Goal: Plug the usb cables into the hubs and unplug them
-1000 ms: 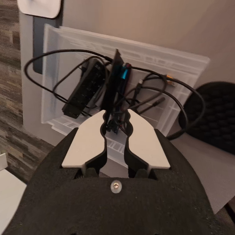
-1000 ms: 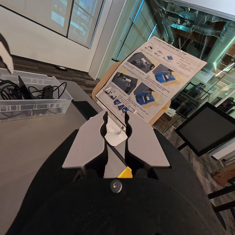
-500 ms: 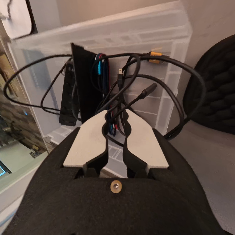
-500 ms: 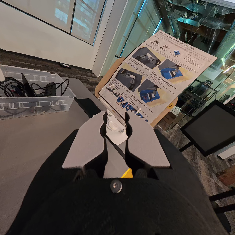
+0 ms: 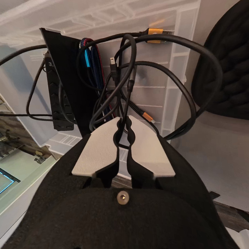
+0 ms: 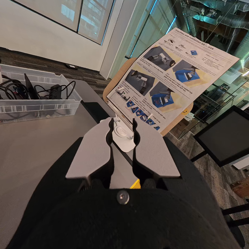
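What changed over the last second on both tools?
The left tool came closer to the clear bin, its jaws narrowing around a thin black cable; a firm grip is unclear. The right tool opened a little wider, holding nothing. Hub and cables lie unchanged.

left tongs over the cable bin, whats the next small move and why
Probably close the left tongs on the thin black cable running between the jaws, which stand slightly apart. It already sits in the gap above the clear bin, so squeezing should secure it.
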Demonstrator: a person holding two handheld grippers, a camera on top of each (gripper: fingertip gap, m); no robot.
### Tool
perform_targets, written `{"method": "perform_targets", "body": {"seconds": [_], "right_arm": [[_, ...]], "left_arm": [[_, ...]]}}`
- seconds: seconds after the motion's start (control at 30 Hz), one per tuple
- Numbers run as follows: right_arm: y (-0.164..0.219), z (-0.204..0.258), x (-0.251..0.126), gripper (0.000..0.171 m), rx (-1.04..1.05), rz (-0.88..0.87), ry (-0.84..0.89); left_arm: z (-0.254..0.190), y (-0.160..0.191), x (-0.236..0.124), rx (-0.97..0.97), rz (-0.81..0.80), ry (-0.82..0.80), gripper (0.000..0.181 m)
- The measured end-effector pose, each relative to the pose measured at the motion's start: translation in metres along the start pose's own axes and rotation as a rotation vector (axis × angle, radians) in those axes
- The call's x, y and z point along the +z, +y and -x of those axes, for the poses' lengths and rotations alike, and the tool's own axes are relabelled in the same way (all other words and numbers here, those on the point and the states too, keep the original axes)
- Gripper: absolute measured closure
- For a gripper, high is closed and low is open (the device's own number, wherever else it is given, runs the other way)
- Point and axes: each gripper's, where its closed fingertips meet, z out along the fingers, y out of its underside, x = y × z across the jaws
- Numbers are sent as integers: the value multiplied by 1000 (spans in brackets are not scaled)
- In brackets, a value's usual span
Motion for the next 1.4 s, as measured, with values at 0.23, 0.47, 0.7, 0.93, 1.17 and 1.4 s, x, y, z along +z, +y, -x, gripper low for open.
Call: {"method": "perform_targets", "body": {"seconds": [0.23, 0.47, 0.7, 0.93, 1.17, 1.4], "right_arm": [[-2, -1, -2, 144, 6, -14, -7], [-2, -1, -4, 144, 14, -20, -16], [10, 8, 3, 144, -9, 53, -48], [13, 17, 9, 144, -39, 85, -60], [14, 19, 10, 144, -40, 93, -62], [20, 20, 13, 144, -41, 113, -64]], "left_arm": [[6, -2, -30, -105, -71, -43, 177], [23, 6, -99, -241, -184, -59, 177], [17, 25, -113, -242, -19, -65, 177], [5, 46, -97, -224, 177, -111, 177], [10, 65, -104, -298, 283, -212, 177], [7, 75, -106, -297, 334, -217, 177]]}}
